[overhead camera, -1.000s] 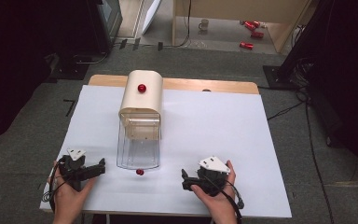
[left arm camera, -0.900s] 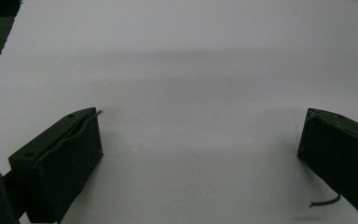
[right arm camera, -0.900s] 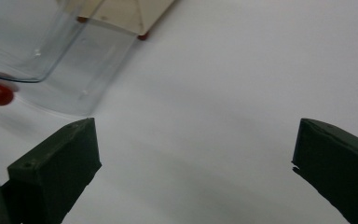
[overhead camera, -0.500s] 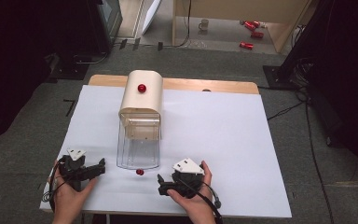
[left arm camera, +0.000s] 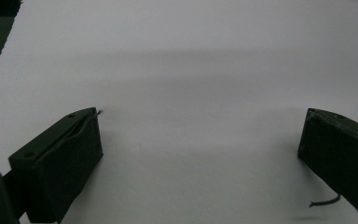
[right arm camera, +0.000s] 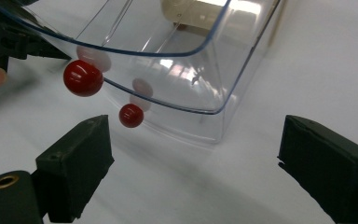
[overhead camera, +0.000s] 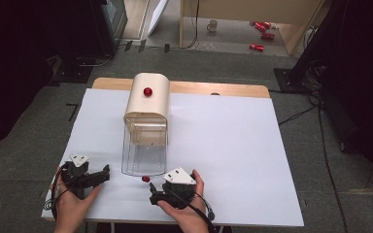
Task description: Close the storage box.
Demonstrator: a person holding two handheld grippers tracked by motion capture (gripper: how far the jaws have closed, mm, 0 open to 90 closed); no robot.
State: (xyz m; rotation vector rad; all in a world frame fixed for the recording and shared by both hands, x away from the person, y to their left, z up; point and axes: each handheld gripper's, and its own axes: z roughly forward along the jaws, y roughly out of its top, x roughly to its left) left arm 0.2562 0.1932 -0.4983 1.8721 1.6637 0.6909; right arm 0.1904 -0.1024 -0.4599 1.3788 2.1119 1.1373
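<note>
A cream box (overhead camera: 145, 109) with a red knob (overhead camera: 147, 91) on top stands on the white table (overhead camera: 233, 145). Its clear plastic drawer (overhead camera: 144, 155) (right arm camera: 177, 70) is pulled out toward me. A red ball knob (overhead camera: 146, 179) (right arm camera: 83, 78) sits at the drawer's front. A smaller red ball (right arm camera: 131, 115) shows lower by the bottom edge. My right gripper (overhead camera: 153, 192) (right arm camera: 195, 130) lies just below and right of the knob, open. Its jaws have just been closing a little, with nothing between them. My left gripper (overhead camera: 106, 174) (left arm camera: 200, 126) rests left of the drawer, open over bare table.
The table's wooden far edge (overhead camera: 223, 89) runs behind the box. Beyond it, the floor holds red cans (overhead camera: 260, 34), a mug (overhead camera: 213, 25) and dark equipment (overhead camera: 109, 19). Free white surface stretches to the right of the drawer.
My right gripper has slid left along the table's near edge, from well right of the drawer to just beside the red knob. The left gripper has stayed put.
</note>
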